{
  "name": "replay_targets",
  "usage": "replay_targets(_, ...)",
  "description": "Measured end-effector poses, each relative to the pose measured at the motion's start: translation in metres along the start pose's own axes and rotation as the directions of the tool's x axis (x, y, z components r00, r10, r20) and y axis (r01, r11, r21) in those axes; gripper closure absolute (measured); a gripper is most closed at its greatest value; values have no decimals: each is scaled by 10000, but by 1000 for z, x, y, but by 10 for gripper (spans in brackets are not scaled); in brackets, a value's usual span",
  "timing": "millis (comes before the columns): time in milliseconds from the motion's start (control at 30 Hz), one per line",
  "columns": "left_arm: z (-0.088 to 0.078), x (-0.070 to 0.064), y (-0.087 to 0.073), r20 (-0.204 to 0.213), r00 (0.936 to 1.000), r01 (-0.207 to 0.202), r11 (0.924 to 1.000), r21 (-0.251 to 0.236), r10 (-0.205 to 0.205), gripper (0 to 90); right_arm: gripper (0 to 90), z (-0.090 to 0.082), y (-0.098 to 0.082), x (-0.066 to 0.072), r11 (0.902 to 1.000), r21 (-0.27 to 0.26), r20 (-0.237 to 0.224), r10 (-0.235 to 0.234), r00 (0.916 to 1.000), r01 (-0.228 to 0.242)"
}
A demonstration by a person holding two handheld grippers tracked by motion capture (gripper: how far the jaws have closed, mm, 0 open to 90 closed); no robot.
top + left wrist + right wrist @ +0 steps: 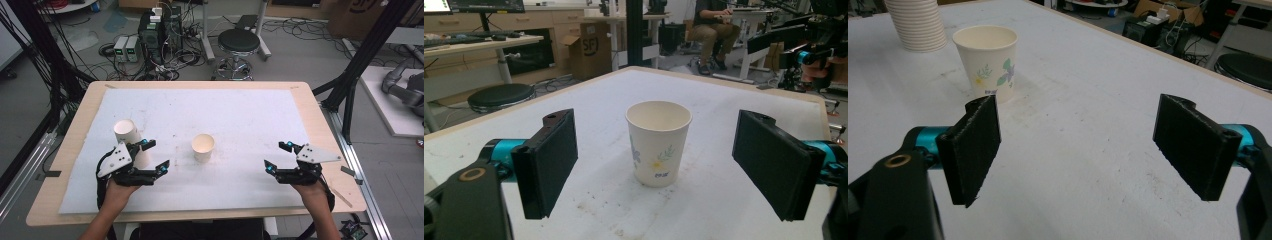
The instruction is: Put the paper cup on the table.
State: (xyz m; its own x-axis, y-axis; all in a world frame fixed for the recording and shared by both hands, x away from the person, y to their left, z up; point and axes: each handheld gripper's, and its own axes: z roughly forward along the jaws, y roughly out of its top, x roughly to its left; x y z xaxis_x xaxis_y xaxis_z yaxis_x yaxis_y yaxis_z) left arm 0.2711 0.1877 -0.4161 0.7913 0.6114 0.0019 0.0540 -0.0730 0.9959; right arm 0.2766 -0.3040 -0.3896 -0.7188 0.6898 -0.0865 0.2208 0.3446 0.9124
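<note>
A single white paper cup point(203, 146) with a flower print stands upright in the middle of the white sheet point(240, 115). My left gripper point(156, 155) is to its left, open, with the cup point(658, 142) a short way ahead of the wide-set jaws and untouched. A stack of nested paper cups point(125, 131) stands just behind the left gripper. At the right of the sheet my right gripper point(276, 156) is open and holds nothing. In the right gripper view point(1083, 145) the cup point(988, 60) and the stack point(915, 22) lie off to the left, beyond the jaws.
The sheet covers a wooden table point(310, 100). On the floor beyond the far edge stand a black stool point(239, 42) and electronics boxes point(150, 35) with many cables. Black frame posts point(350, 75) rise at the table's right.
</note>
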Motion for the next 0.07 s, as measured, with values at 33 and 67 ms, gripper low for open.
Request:
replay_targets(33, 0, 0, 0, -17, 10000, -18, 10000, 1, 18, 182, 193, 0, 0, 0, 10000, -6, -11, -3, 10000, 3)
replay_targets(67, 0, 0, 0, -17, 10000, -18, 10000, 1, 18, 182, 193, -1, 0, 0, 10000, 4, -16, -16, 10000, 16)
